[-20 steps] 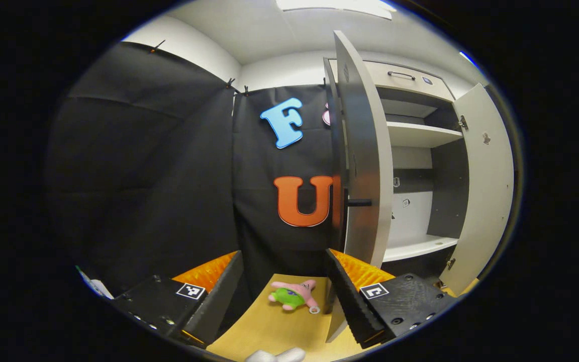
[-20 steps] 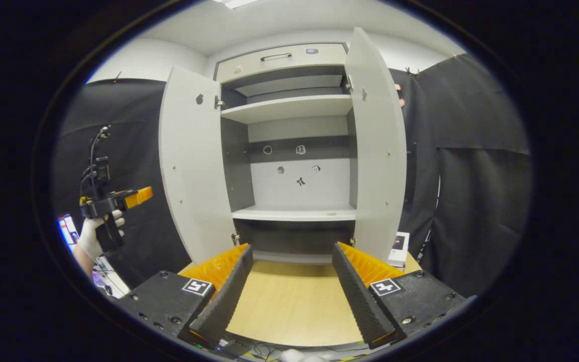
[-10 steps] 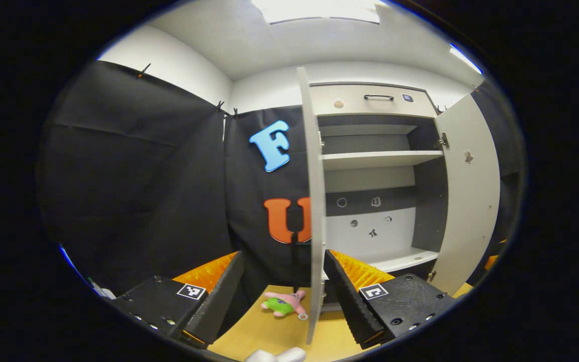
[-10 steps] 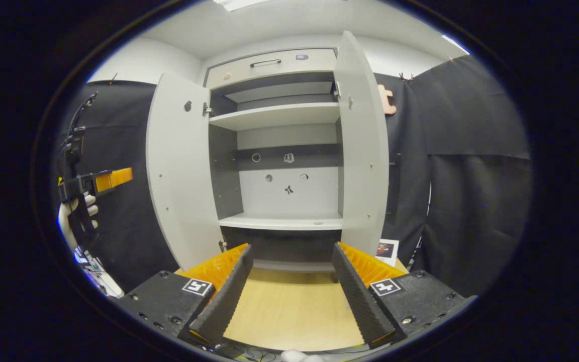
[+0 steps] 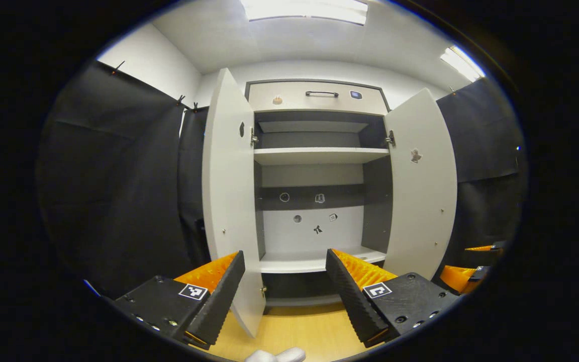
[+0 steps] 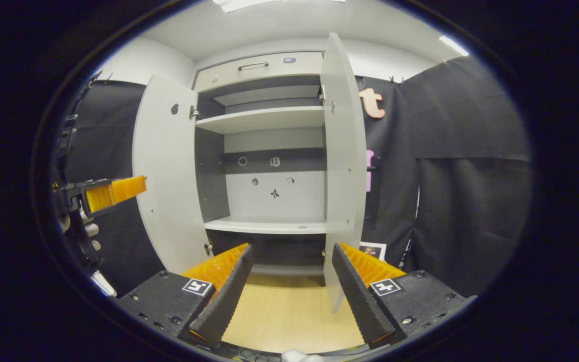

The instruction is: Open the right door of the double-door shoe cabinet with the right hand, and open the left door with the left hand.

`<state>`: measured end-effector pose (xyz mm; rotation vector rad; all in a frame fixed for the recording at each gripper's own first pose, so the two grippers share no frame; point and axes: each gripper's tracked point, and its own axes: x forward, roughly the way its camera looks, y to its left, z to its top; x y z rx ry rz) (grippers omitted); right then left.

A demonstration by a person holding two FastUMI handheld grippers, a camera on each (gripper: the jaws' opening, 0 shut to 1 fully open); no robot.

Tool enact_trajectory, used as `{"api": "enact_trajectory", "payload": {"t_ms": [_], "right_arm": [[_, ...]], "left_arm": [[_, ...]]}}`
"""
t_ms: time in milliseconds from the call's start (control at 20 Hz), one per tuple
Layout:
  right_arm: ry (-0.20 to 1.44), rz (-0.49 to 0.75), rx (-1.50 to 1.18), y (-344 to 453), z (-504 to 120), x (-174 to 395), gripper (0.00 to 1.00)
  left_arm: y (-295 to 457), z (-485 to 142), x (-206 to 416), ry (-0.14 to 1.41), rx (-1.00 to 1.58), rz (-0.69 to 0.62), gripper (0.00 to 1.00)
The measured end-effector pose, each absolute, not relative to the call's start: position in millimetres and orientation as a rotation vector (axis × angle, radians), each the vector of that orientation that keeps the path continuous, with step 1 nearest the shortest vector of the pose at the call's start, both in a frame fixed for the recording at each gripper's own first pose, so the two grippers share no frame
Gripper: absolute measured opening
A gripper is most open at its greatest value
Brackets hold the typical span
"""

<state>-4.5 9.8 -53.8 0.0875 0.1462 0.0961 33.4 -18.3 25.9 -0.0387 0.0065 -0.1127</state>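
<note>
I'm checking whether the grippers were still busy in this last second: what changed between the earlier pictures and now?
The left gripper swung right, from the booth wall and the left door's edge to face the open shoe cabinet squarely; the plush toy left its view. The right gripper turned slightly right. Nothing was grasped or released. The left door and right door stayed open, both grippers open and empty.

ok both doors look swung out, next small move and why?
Probably just draw both grippers back and stop. The left door and right door both stand wide open, showing the shelves. The left gripper and right gripper are open, holding nothing, so no pull seems left to do.
</note>
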Motion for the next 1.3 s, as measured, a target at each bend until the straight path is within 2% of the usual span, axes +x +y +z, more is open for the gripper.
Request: {"api": "enact_trajectory", "payload": {"t_ms": [450,550,650,700,750,1300], "right_arm": [[0.148,0.050,0.087,-3,-58,-5,0.99],[0.148,0.053,0.087,-1,-57,-6,0.99],[0.146,0.053,0.082,3,-56,-6,0.99],[0.146,0.056,0.081,5,-55,-6,0.99],[0.141,0.059,0.078,8,-53,-6,0.99],[0.128,0.087,0.068,30,-47,-8,0.99]], "left_arm": [[-23,-40,13,0.119,-0.064,-0.087,0.96],[-20,-37,13,0.112,-0.066,-0.081,1.00],[-17,-34,13,0.104,-0.066,-0.072,0.96],[-14,-31,11,0.105,-0.065,-0.073,1.00],[-12,-30,9,0.106,-0.064,-0.071,0.96],[6,-29,-2,0.116,-0.045,-0.060,0.96]]}}
